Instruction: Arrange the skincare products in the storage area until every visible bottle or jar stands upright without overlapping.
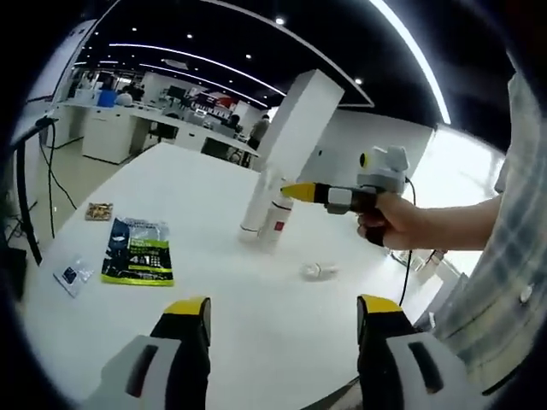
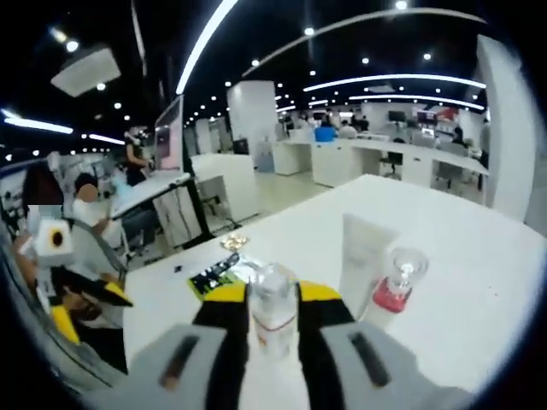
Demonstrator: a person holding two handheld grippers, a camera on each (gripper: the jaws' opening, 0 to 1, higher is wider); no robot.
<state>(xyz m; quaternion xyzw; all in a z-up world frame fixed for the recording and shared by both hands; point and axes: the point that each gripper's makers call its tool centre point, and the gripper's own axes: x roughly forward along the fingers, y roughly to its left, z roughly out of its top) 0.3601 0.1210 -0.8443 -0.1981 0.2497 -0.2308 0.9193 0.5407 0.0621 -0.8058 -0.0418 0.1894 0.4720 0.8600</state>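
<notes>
In the left gripper view the left tongs [image 1: 284, 320] are hovering released over the white table [image 1: 197, 184], their yellow-tipped jaws standing wide apart with nothing between them. At about 12 o'clock from them a tall white tube [image 1: 256, 203] and a small clear bottle with a red label [image 1: 275, 222] are standing upright just beside each other, and the right tongs [image 1: 292, 191], held in a person's hand [image 1: 395, 220], are reaching in from 3 o'clock with their yellow tip at the bottle's top. A small pale item [image 1: 320, 271] is lying on the table nearer the left tongs, too blurred to name. Off at 9 o'clock a green and black packet [image 1: 138, 250], a small square coaster [image 1: 99, 211] and a clear sachet [image 1: 72, 275] are lying flat, well apart from the bottles. In the right gripper view the right tongs [image 2: 272, 306] are grasping a clear bottle [image 2: 273, 309] between their jaws, while the white tube [image 2: 362, 260] and a round-capped bottle with a red base [image 2: 398, 282] are standing at 2 o'clock
</notes>
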